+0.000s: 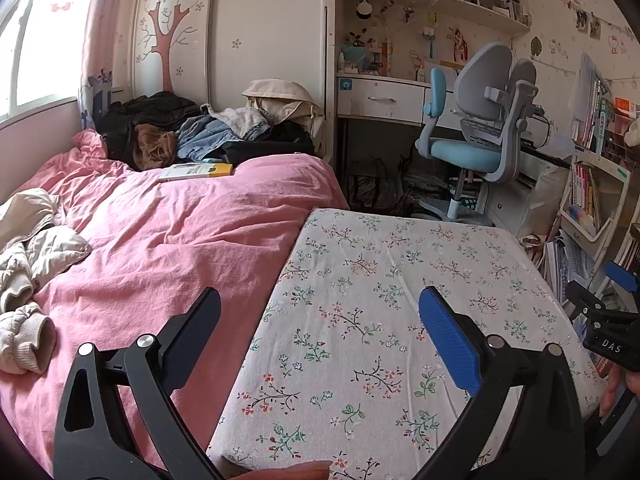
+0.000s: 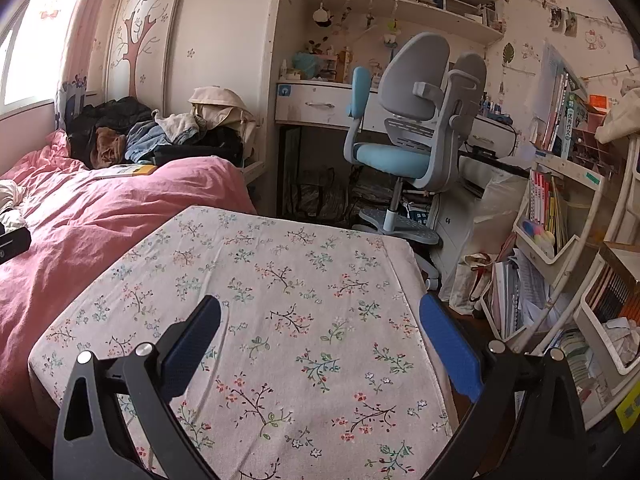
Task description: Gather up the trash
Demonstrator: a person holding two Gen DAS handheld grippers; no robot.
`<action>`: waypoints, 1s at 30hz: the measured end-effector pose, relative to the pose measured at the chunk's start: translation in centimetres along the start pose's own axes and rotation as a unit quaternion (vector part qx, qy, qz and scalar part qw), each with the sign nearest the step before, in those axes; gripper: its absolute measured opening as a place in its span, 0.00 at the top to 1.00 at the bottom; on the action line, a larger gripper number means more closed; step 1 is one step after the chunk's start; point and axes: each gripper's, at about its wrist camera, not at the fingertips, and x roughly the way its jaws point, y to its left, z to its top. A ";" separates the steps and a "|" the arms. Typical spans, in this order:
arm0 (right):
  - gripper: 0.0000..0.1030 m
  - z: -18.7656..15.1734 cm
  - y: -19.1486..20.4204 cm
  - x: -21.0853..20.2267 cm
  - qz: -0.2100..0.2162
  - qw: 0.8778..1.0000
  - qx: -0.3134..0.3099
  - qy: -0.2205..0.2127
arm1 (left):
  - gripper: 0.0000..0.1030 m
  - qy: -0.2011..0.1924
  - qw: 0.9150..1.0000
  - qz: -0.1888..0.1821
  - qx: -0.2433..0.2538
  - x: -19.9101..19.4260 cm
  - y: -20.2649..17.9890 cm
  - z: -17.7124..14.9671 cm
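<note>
Both grippers are held up over a table with a flowery cloth (image 1: 400, 300), and both point toward the far side of the room. The left gripper (image 1: 320, 340) has its two fingers spread wide apart, with nothing between them. The right gripper (image 2: 320, 344) is spread wide too, and it also holds nothing.

No trash shows on the flowery cloth (image 2: 280, 280) in either view. It looks bare, so I cannot say which way the trash lies or which hand is nearer to it. I cannot say what it looks like either.

The pink bed (image 1: 160, 240) is just beside the table, on the left gripper's side, with a flat yellow and white box (image 1: 196, 171) lying on it far off. On the right gripper's side stand shelves, and there are some crumpled white papers (image 2: 622, 336) in a low bin. That may be trash, but I cannot tell
</note>
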 end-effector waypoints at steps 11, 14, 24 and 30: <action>0.08 0.0 0.1 0.1 0.000 1.000 0.000 0.000 | 0.07 0.000 1.000 0.000 0.000 0.0 0.0 0.0; 0.08 0.0 0.1 0.1 0.000 1.000 0.000 0.000 | 0.07 0.000 1.000 0.000 -0.001 0.0 0.0 0.0; 0.08 -0.2 -0.2 0.1 -0.001 1.000 -0.003 0.003 | 0.07 0.000 1.000 0.000 -0.001 0.0 0.0 -0.1; 0.08 -0.2 -0.2 0.1 -0.001 1.000 -0.004 0.004 | 0.07 0.002 1.000 -0.003 -0.003 0.0 0.0 -0.1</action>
